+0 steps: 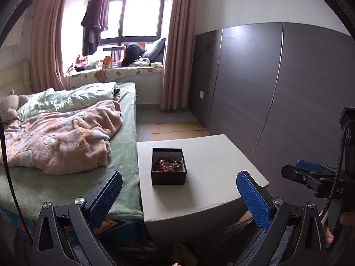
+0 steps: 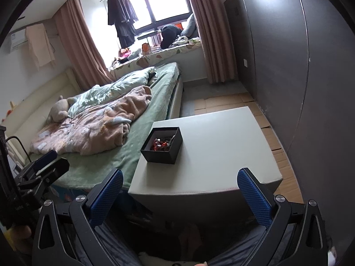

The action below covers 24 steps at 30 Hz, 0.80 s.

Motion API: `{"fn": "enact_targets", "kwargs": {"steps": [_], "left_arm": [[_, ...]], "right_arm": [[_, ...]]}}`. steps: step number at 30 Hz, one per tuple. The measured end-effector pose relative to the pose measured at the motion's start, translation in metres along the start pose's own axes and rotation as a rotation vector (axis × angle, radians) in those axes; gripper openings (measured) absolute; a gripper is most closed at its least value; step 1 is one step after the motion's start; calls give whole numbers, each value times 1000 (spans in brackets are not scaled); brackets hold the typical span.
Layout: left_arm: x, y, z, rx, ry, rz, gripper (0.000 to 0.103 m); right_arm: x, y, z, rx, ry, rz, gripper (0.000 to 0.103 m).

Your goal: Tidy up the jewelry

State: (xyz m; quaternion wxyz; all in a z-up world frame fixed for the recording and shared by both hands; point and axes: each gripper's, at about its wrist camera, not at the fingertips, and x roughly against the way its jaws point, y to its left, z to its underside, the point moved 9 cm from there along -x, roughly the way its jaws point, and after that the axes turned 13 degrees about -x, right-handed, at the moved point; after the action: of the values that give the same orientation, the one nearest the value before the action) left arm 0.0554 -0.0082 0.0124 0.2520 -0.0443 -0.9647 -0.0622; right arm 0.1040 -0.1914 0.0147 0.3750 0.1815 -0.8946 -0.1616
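A small black open box (image 1: 168, 166) holds a tangle of red and dark bead jewelry (image 1: 168, 164). It stands on a pale grey table (image 1: 210, 173) beside the bed. The right wrist view shows the same box (image 2: 162, 147), its jewelry (image 2: 163, 143) and the table (image 2: 210, 150). My left gripper (image 1: 179, 182) is open and empty, held short of the table's near edge. My right gripper (image 2: 180, 182) is open and empty, also back from the near edge. Each gripper shows at the side of the other view, the right one (image 1: 310, 175) and the left one (image 2: 42, 166).
A bed (image 1: 124, 155) with a green sheet and a pink blanket (image 1: 60, 137) adjoins the table's left side. A dark panelled wall (image 1: 277, 88) runs along the right. Cardboard sheets (image 1: 175, 129) lie on the floor beyond the table.
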Motion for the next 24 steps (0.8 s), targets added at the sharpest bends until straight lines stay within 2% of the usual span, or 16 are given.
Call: {"fn": "enact_targets", "kwargs": {"steps": [9,24], "left_arm": [[9,-3,-4,-28,-7,-3,102],[17,-12,-1,-41,-5,10,102]], "right_arm": [[6,-3,2,-15,-3,15,103],[21,-3,7,-24,-26,-18,103]]}}
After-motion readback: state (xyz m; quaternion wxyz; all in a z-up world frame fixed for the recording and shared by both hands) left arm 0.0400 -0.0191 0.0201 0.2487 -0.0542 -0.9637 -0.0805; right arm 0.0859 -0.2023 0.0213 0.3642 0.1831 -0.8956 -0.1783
